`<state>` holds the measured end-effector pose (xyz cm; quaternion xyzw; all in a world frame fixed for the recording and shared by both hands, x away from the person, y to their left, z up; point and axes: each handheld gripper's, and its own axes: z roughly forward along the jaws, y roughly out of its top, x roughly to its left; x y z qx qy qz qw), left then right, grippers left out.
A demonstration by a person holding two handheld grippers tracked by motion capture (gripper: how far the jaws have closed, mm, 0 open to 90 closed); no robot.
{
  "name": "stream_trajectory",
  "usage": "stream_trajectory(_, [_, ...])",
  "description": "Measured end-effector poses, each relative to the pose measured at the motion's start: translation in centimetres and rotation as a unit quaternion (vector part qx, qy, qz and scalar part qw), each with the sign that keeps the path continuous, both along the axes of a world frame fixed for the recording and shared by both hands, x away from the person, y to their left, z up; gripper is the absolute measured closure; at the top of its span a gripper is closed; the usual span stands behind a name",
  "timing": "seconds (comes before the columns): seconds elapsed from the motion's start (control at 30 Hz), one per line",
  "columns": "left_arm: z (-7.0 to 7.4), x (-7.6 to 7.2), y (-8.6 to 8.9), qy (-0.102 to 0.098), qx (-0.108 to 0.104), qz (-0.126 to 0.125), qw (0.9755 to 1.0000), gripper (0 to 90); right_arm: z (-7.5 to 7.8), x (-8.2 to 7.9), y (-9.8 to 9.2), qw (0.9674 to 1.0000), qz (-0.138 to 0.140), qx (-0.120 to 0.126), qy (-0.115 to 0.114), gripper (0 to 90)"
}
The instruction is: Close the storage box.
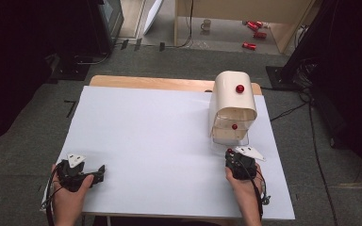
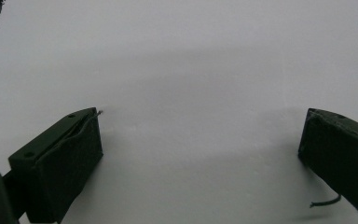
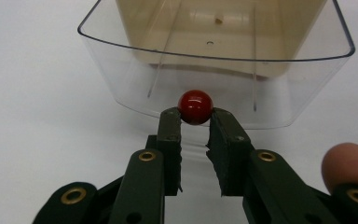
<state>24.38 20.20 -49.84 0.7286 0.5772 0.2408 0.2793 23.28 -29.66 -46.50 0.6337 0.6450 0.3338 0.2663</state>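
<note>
A cream cabinet [image 1: 232, 92] with small drawers stands at the table's far right. Its lowest drawer [image 1: 229, 140] is clear plastic and stands pulled out toward me. In the right gripper view the clear drawer [image 3: 121, 65] looks empty, and its red ball knob [image 3: 195, 107] sits between my jaws. My right gripper [image 3: 195, 117] is shut on that knob, just in front of the cabinet [image 1: 229, 152]. My left gripper [image 1: 99, 173] rests at the near left of the table, far from the cabinet. Its jaws stand wide apart over bare white surface [image 2: 200, 135], with nothing between them.
The white table top [image 1: 160, 136] spreads between the two hands. Two more red knobs [image 1: 240, 88] [image 1: 234, 126] mark the cabinet's upper drawers. Beyond the table lie grey floor, cables, a mug [image 1: 206, 24] and red cans [image 1: 254, 26].
</note>
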Motion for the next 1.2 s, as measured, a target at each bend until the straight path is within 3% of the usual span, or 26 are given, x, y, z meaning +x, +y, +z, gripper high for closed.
stream_trajectory(0.43, [0.0,0.0,0.0,0.0,0.0,0.0,1.0,0.0,0.0,2.1,-0.2,1.0,-0.005,0.005,0.001,75.7])
stream_trajectory(1.2, [0.0,0.0,0.0,0.0,0.0,0.0,1.0,0.0,-0.1,4.1,-0.4,0.9999,-0.01,0.007,-0.003,75.6])
